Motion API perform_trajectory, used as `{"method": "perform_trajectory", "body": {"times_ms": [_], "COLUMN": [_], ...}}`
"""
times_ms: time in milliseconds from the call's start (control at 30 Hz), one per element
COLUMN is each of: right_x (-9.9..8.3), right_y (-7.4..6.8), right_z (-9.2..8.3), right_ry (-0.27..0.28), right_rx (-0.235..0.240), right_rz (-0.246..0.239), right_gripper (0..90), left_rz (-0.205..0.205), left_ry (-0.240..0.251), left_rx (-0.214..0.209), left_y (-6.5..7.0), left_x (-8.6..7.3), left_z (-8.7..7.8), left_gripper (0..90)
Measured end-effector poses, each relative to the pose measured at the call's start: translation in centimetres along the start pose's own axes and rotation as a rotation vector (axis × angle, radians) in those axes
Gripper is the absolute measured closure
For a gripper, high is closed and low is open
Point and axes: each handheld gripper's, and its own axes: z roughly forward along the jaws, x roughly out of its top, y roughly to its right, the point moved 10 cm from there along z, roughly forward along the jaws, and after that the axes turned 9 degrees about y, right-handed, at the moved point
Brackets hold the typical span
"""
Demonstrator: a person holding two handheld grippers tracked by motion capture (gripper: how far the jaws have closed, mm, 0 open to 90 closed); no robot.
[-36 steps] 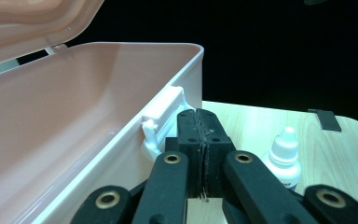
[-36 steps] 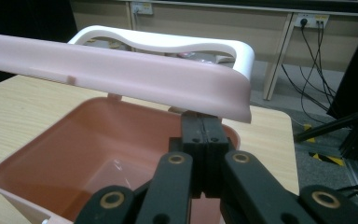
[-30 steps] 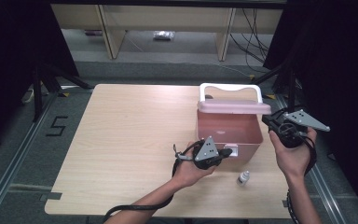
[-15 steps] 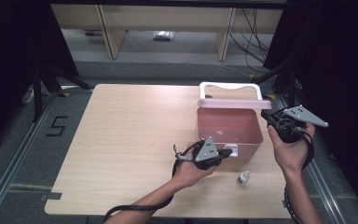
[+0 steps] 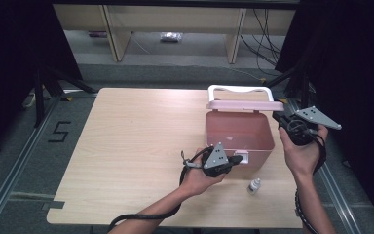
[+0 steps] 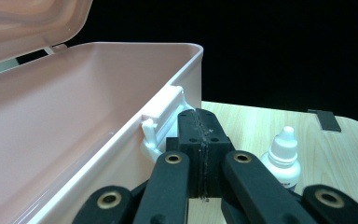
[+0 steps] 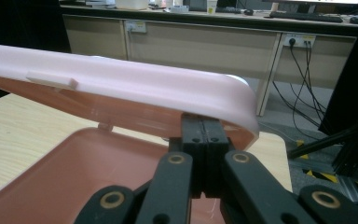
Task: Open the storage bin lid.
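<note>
A pink box (image 5: 263, 146) stands open at the table's right side. Its lid (image 5: 243, 105) is tilted up at the back, with a white handle (image 5: 238, 89) above it. My left gripper (image 5: 236, 159) is shut with nothing held, its tips beside the white latch (image 5: 243, 157) on the front wall. In the left gripper view the shut tips (image 6: 200, 116) sit just right of the latch (image 6: 163, 114). My right gripper (image 5: 276, 117) is shut and empty at the lid's right end. In the right gripper view its tips (image 7: 203, 121) sit under the lid's (image 7: 121, 81) rim.
A small white dropper bottle (image 5: 254, 185) stands on the table in front of the box, right of my left hand; it is also in the left gripper view (image 6: 284, 156). The wooden table (image 5: 136, 146) extends bare to the left. Its right edge runs close by the box.
My right gripper has shifted slightly left and back at the lid's end, and the lid stands a little higher. The left gripper has stayed at the latch.
</note>
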Motion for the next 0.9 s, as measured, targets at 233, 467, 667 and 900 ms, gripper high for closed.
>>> {"method": "perform_trajectory", "body": {"times_ms": [233, 467, 667, 900], "right_x": [0.3, 0.5, 0.6, 0.9], "right_y": [0.1, 0.1, 0.4, 0.3], "right_z": [0.4, 0.8, 1.2, 1.6], "right_ry": [0.008, 0.016, 0.030, 0.024], "right_rx": [-0.004, -0.009, -0.014, -0.018], "right_rz": [-0.003, 0.004, -0.018, 0.002], "right_gripper": [90.0, 90.0, 90.0, 90.0], "left_rz": [0.000, 0.002, 0.000, 0.000], "left_ry": [0.002, 0.002, 0.005, 0.004], "left_rx": [0.001, 0.002, 0.004, 0.004], "left_y": [0.0, 0.0, 0.0, 0.0], "left_x": [0.0, 0.0, 0.0, 0.0], "left_z": [0.0, 0.0, 0.0, 0.0], "left_gripper": [89.5, 89.5, 89.5, 89.5]}}
